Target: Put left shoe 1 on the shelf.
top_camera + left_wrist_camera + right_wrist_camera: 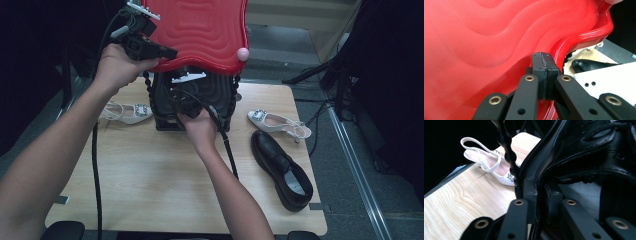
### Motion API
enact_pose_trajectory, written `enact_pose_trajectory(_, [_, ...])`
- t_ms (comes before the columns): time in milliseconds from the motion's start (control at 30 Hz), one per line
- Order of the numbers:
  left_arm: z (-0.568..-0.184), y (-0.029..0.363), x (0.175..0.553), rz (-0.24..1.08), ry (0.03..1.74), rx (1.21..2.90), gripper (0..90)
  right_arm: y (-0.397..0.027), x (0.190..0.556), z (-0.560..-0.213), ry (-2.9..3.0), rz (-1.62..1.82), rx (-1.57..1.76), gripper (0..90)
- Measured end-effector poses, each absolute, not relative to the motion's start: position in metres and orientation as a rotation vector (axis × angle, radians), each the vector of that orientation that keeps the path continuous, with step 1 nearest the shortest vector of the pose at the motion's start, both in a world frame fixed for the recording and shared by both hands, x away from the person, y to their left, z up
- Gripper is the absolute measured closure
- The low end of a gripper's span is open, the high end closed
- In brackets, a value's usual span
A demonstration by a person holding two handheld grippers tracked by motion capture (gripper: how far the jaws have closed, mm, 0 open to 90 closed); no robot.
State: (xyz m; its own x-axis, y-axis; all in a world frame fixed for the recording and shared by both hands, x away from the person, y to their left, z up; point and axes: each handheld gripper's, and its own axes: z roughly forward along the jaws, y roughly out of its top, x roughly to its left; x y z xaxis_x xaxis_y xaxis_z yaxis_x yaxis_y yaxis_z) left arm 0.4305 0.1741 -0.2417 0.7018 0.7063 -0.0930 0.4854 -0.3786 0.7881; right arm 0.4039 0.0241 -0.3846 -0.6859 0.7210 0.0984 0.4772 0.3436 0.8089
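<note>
A black case stands at the back of the wooden table, its wavy red lid raised. My left gripper is shut on the lid's left edge; its pads meet against the red rim. My right gripper reaches down into the case's front. In the right gripper view its jaws stand slightly apart astride a thin black wall, with a black leather shoe and grey lining just beyond. The right pad looks clear of that wall.
A second black shoe lies at the table's right. One white jewelled slingback lies near it and another left of the case. A black beaded strap hangs at the case's side. A pink knob sits on the lid's corner.
</note>
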Motion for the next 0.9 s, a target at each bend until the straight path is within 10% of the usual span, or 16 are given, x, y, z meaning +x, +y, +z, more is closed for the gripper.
enact_pose_trajectory(233, [-0.242, 0.175, 0.431, 0.316, 0.924, 2.038, 90.0, 0.016, 0.394, -0.377, 2.352, 1.335, 1.074, 66.8])
enact_pose_trajectory(567, [-0.243, 0.175, 0.43, 0.319, 0.925, 2.032, 90.0, -0.012, 0.355, -0.36, 2.377, 1.392, 0.967, 89.8])
enact_pose_trajectory(900, [-0.243, 0.175, 0.43, 0.315, 0.93, 2.028, 90.0, -0.036, 0.336, -0.387, 2.448, 1.306, 0.946, 90.0])
